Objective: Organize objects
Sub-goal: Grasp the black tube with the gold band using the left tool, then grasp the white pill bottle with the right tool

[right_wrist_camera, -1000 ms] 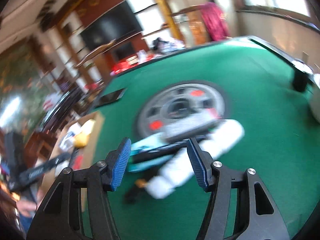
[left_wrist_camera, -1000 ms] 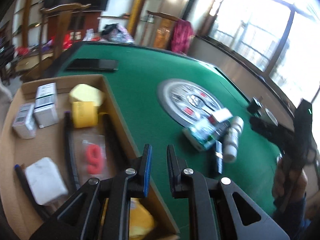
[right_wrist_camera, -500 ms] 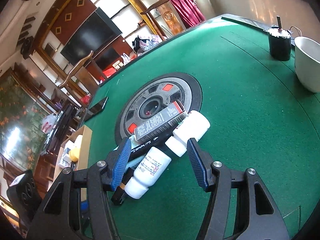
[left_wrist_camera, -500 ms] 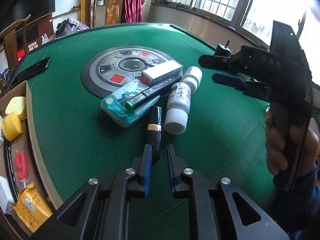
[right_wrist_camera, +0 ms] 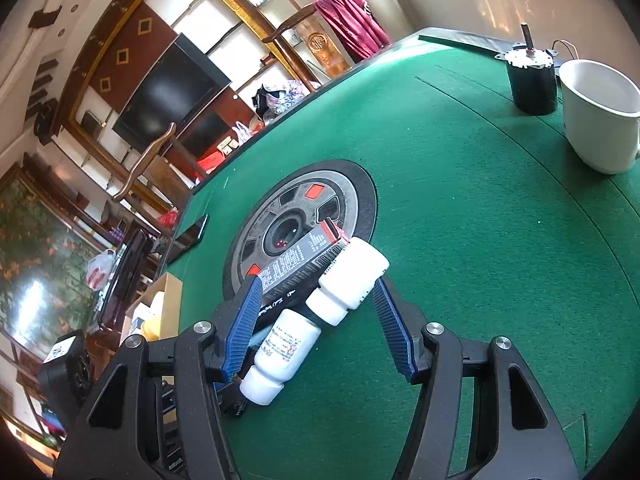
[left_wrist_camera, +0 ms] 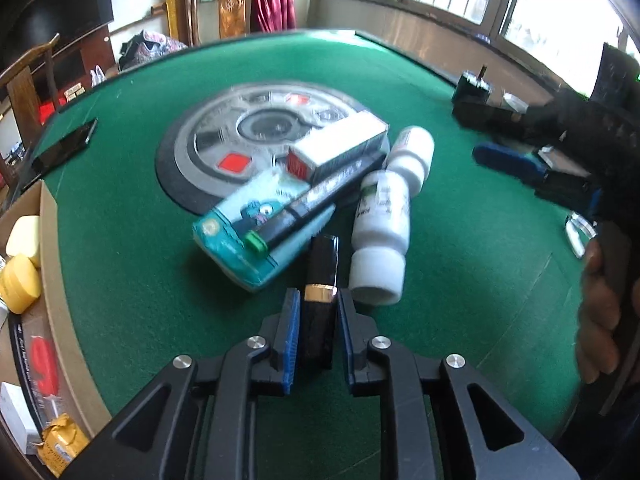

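A pile lies on the green table [left_wrist_camera: 120, 240]: a teal tissue pack [left_wrist_camera: 236, 236], a green-capped marker [left_wrist_camera: 304, 208], a white and red carton [left_wrist_camera: 340, 148], two white bottles [left_wrist_camera: 380, 224] [left_wrist_camera: 412, 152] and a black lipstick tube [left_wrist_camera: 322, 264]. My left gripper [left_wrist_camera: 318, 300] straddles the tube's near end; its jaws are opening and stand just off the tube's sides. My right gripper [right_wrist_camera: 317, 280] is open and hovers by the two bottles [right_wrist_camera: 352, 276] [right_wrist_camera: 286, 348], which show between its blue pads. It also appears in the left wrist view as the right gripper [left_wrist_camera: 466, 132], held by a hand.
A cardboard box [left_wrist_camera: 52, 248] with yellow and white items stands at the left table edge. A phone [left_wrist_camera: 64, 148] lies at the far left. A white mug [right_wrist_camera: 600, 120] and a black motor [right_wrist_camera: 532, 80] stand at the far right. Chairs and shelves surround the table.
My left gripper swung from over the cardboard box to the pile and came down around the lipstick tube, its jaws parting slightly. My right gripper drew closer to the white bottles.
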Demonstrator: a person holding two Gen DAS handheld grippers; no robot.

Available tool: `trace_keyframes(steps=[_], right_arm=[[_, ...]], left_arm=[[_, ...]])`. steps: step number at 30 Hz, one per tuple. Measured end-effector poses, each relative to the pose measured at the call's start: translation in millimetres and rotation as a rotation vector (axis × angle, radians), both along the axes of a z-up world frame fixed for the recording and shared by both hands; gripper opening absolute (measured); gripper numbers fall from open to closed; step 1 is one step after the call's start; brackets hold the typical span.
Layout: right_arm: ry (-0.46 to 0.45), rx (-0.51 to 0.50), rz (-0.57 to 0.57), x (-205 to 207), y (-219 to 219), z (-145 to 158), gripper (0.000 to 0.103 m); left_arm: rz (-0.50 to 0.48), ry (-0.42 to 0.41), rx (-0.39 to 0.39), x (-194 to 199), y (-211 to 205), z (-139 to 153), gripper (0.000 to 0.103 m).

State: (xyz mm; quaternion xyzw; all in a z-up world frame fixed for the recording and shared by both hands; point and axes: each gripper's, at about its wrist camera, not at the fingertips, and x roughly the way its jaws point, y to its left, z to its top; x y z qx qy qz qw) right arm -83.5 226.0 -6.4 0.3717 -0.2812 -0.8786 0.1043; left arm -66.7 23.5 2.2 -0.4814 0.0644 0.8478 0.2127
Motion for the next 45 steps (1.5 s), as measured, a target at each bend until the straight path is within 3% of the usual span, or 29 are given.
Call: trace_keyframes(steps=[9, 22, 26, 28, 32, 35, 45], right_arm=[[-0.058, 0.039, -0.033, -4.5, 4.8, -8.8, 0.058], [-0.198, 0.087, -0.088, -48.0, -11.2, -31.8, 0.058], [-0.171, 0.207, -0.018, -60.5, -24.7, -32.1, 0.048], [-0.156, 0.317, 0.043, -60.9, -37.5, -28.8, 0.035], [-0.116, 0.533, 0.165, -48.8, -53.3, -25.2, 0.035], [-0.085, 0.650, 0.183, -42.7, -56.1, -29.8, 0.035], [-0.103, 0.625, 0.152, -39.6, -47.2, -28.5, 0.035]], left_arm=[[0.048, 0.087, -0.061, 10.5, 12.4, -3.9, 0.017], [0.065, 0.092, -0.044, 11.9, 3.0, -2.3, 0.018], [0.064, 0.099, -0.044, 12.9, 1.8, -3.0, 0.018], [0.064, 0.101, -0.044, 12.6, 2.8, -3.4, 0.018], [0.065, 0.105, -0.046, 14.0, 3.8, -3.4, 0.018], [0.066, 0.117, -0.052, 14.9, 5.2, -3.2, 0.018], [0.067, 0.120, -0.053, 12.2, 4.1, -2.2, 0.019]])
